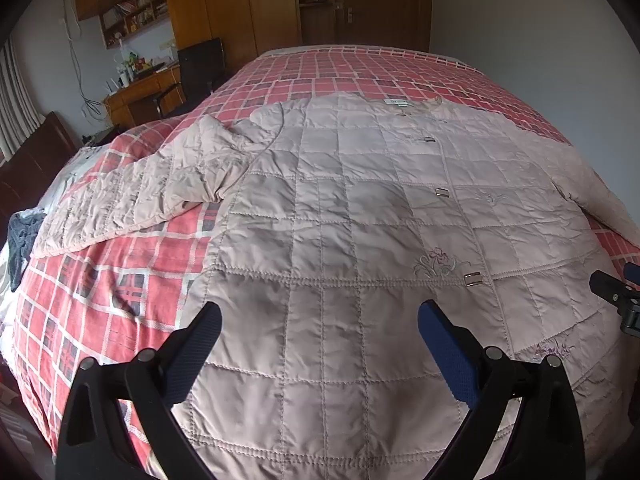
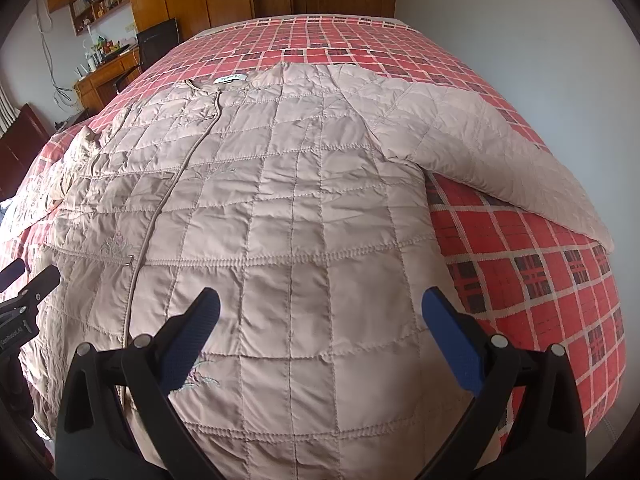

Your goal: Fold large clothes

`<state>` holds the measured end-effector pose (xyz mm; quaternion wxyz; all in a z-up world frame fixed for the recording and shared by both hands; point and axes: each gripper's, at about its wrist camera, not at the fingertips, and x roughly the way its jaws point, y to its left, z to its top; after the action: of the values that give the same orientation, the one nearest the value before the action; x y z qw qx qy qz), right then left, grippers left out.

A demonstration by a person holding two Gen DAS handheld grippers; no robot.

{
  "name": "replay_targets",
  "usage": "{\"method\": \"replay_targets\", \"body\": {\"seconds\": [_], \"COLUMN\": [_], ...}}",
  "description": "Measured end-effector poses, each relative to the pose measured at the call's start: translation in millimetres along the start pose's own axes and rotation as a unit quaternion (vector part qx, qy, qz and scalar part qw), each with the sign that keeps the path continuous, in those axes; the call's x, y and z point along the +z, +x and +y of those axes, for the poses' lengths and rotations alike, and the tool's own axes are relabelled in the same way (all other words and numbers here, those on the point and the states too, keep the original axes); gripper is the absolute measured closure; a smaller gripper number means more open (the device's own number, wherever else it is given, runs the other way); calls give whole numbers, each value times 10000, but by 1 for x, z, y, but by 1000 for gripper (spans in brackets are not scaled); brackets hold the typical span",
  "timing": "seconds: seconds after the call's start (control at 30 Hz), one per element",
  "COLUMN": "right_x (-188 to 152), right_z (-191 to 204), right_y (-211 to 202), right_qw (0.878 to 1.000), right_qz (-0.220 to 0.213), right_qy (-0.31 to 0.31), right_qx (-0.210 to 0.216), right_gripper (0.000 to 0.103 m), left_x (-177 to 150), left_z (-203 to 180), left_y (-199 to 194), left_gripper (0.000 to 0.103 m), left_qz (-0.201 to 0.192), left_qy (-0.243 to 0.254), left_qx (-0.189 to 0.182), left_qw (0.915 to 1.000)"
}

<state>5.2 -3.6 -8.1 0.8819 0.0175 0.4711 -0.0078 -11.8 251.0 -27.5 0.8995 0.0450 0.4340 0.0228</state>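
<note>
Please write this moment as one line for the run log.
stage: before first fold | quilted coat: flat on plaid bed, sleeves spread | left hand-held gripper: open, empty | right hand-held gripper: open, empty

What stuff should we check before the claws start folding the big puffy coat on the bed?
1. Coat lying flat, front up, on the checked bedspread: ok.
2. Front closed down the middle, clasps showing: ok.
3. Left claw open, holding nothing: ok.
4. Right claw open, holding nothing: ok.
5. Left sleeve smooth: not ok, it is bunched and wrinkled near the shoulder.
6. Right sleeve spread out to the side: ok, though its cuff end cannot be seen.
</note>
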Motion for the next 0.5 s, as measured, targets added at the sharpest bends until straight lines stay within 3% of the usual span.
{"method": "replay_targets", "body": {"seconds": [0.5], "right_x": [1], "right_z": [-1], "right_y": [0], "right_qw": [10000], "right_qz": [-7], "right_qy": [2], "right_qx": [13], "right_gripper": [3], "left_x": [1], "left_z": [0], "left_y": [-2], "left_gripper": [4], "left_qz": [-18], "left_qy": [26], "left_qx": [51], "left_qw": [10000]}}
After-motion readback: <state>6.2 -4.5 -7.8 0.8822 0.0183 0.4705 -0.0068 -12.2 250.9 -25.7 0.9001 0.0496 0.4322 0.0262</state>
